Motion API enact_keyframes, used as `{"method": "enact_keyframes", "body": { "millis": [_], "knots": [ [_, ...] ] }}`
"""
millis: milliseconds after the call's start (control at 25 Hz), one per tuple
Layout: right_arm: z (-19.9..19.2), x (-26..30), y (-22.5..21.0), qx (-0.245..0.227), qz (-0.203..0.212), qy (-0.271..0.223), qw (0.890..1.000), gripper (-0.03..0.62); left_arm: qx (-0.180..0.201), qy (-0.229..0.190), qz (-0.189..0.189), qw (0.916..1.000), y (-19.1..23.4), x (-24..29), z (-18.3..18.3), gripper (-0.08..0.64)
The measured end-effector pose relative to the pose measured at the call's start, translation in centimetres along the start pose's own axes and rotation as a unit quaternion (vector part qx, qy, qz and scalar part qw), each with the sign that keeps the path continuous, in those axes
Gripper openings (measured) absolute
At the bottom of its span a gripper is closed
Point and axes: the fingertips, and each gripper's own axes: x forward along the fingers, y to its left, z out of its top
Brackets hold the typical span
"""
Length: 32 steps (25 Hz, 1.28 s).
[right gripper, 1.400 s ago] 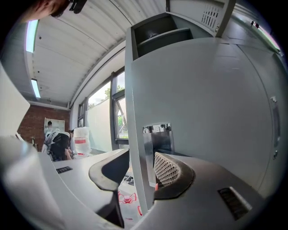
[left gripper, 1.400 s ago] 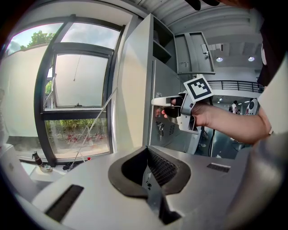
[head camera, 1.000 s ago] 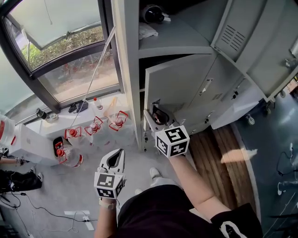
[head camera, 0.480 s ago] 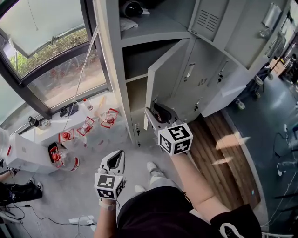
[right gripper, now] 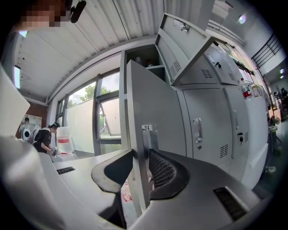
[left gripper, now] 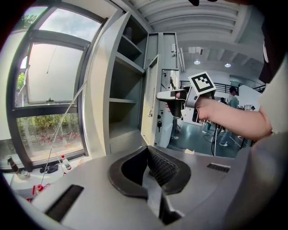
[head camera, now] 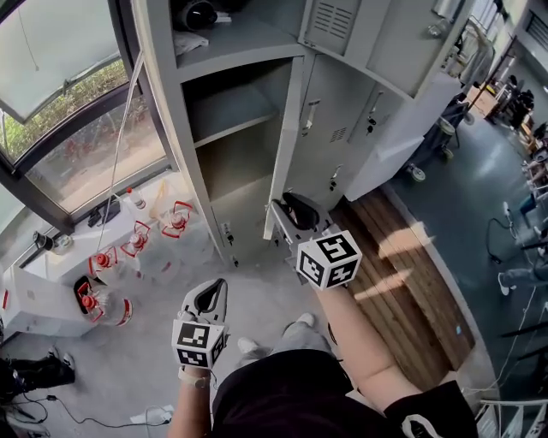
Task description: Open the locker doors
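Right gripper (right gripper: 143, 168) fingers, just closing, pinch the locker door (right gripper: 155, 103) edge; best to swing it right along its hinge arc. Left gripper (head camera: 208, 295) fingers are pressed together, empty.

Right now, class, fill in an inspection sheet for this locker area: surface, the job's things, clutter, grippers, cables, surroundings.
Surface: grey floor; wooden platform in front of the shut lockers.
Job's things: locker door swung wide open; top door also open.
Clutter: red-capped bottles below the window; dark object and white cloth on the top shelf.
Grippers: right gripper clamped on the locker door's edge, its jaws having just closed further; left gripper shut, nothing between its jaws.
Cables: power strip on the floor; thin cord slanting across the window.
Surroundings: window at left.
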Motion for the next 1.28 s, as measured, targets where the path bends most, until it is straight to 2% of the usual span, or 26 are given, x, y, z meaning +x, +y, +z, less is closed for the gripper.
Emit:
{"method": "enact_keyframes", "body": {
  "millis": [320, 640, 920, 1080, 1280],
  "knots": [
    [-0.1, -4.4, -4.3, 0.008, -0.007, 0.005, 1.000, 0.112, 0.007, -0.005, -0.017, 0.9998, -4.4, 3.1, 1.8, 0.018],
    [0.5, -8.1, -10.8, 0.022, -0.021, -0.001, 1.000, 0.098, 0.010, -0.001, -0.035, 0.9993, -9.4, 6.4, 2.9, 0.018],
    [0.9, -9.1, -15.9, 0.023, -0.035, -0.006, 0.999, 0.094, 0.022, 0.001, -0.038, 0.9990, -11.8, 8.5, 3.8, 0.018],
    [1.2, -9.4, -18.2, 0.032, -0.046, -0.011, 0.998, 0.056, 0.023, 0.000, -0.035, 0.9991, -12.8, 9.4, 4.5, 0.018],
    [1.0, -9.3, -20.5, 0.038, -0.052, -0.010, 0.998, 0.055, 0.022, -0.001, -0.035, 0.9991, -13.9, 10.7, 4.9, 0.018]
  ]
}}
